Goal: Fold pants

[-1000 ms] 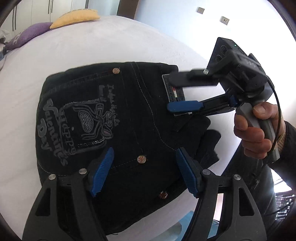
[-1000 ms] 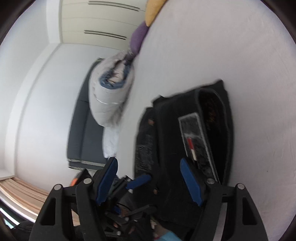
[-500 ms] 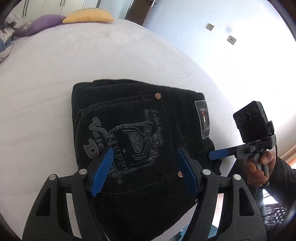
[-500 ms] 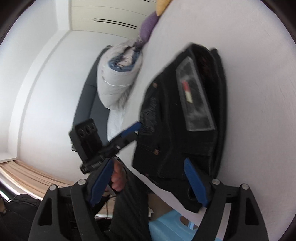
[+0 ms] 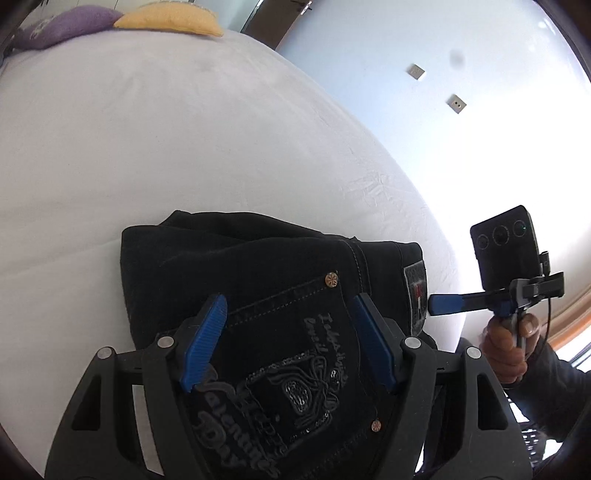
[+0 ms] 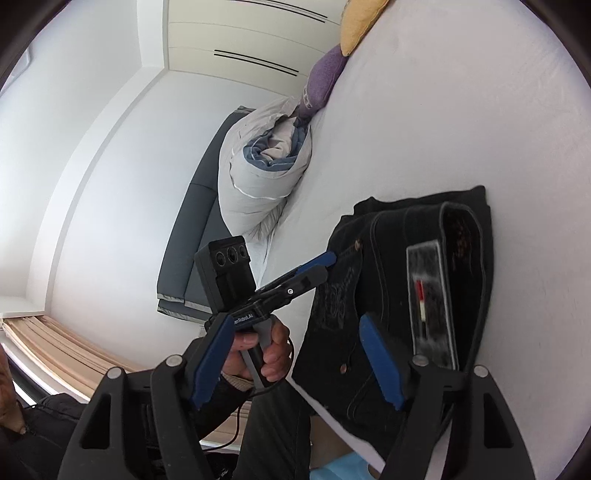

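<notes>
Pants (image 5: pixel 280 295) lie folded into a compact black bundle at the near edge of the bed (image 5: pixel 184 147), partly overhanging it in the right wrist view. Left gripper (image 5: pixel 288 343) hovers over the embroidered back pocket with its jaws spread wide, holding nothing. Right gripper (image 6: pixel 299 362) is also wide open and empty, off the bed's edge just beside the waistband patch (image 6: pixel 428 302); in the left view its blue fingertips (image 5: pixel 443 304) sit next to that patch, and I cannot tell whether they touch it. The fold looks done or nearly so.

Risks, as I judge them: the bundle sits close to the mattress edge, so a nudge from either gripper could tip it off. Stiff denim may spring the top layer open once unweighted. A fingertip could also snag the patch or waistband and drag the stack askew. Beyond, a rolled duvet (image 6: pixel 266 173) and two pillows (image 5: pixel 110 18) lie well apart.
</notes>
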A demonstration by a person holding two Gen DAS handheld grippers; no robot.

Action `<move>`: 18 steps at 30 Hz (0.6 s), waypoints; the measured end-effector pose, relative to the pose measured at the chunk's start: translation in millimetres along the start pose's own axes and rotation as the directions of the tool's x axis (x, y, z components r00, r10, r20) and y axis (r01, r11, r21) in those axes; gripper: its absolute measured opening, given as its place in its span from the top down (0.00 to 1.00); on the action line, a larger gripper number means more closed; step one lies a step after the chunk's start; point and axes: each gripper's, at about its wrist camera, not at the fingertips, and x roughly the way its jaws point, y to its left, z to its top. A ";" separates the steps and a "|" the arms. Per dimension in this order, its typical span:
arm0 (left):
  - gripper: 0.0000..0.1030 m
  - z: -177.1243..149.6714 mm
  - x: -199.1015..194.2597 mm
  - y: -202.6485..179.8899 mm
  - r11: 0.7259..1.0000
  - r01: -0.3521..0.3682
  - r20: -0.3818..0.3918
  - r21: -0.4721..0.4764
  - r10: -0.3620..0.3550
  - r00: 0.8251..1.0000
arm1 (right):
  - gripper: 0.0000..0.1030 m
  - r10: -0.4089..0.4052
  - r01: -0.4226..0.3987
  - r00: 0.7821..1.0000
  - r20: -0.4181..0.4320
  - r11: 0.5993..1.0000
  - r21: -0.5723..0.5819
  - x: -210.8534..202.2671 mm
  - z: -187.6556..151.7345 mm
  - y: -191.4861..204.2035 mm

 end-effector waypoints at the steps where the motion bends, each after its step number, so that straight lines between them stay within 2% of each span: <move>1: 0.33 0.4 -1.3 1.0 1.000 0.011 0.000 -0.004 -0.011 1.000 | 0.29 -0.022 0.023 1.000 -0.017 0.999 0.035 9.4 4.8 -7.3; 3: 0.33 -13.5 -11.3 -0.7 0.999 0.043 0.012 0.025 -0.044 0.999 | 0.29 -0.050 0.056 0.996 -0.075 0.994 0.089 22.1 1.7 -25.3; 6: 0.33 -48.4 -29.3 -5.9 0.995 0.084 0.007 0.060 -0.085 0.996 | 0.29 -0.035 0.043 0.994 -0.103 0.996 0.076 24.8 -17.0 -28.4; 8: 0.33 -74.9 -35.8 -10.4 0.993 0.101 -0.011 0.065 -0.101 0.995 | 0.28 -0.029 0.035 0.996 -0.085 0.996 0.077 19.2 -30.1 -28.1; 9: 0.33 -87.8 -42.8 -8.3 0.995 0.083 -0.034 0.046 -0.081 0.996 | 0.28 -0.014 0.021 0.997 -0.078 0.996 0.091 15.0 -36.6 -29.0; 12: 0.33 -113.0 -58.7 -8.1 0.994 0.080 -0.062 0.076 -0.075 0.995 | 0.27 -0.008 0.014 0.998 -0.059 0.995 0.102 -4.0 -57.3 -23.7; 15: 0.33 -120.1 -82.1 -4.0 0.996 0.071 -0.044 0.051 -0.069 0.997 | 0.27 -0.059 0.061 0.998 -0.038 0.997 0.052 -24.6 -70.3 -6.9; 18: 0.32 -109.3 -107.1 19.6 0.999 0.019 0.038 -0.045 -0.017 0.999 | 0.22 -0.107 0.103 0.992 0.066 0.993 0.053 -50.8 -66.3 -2.1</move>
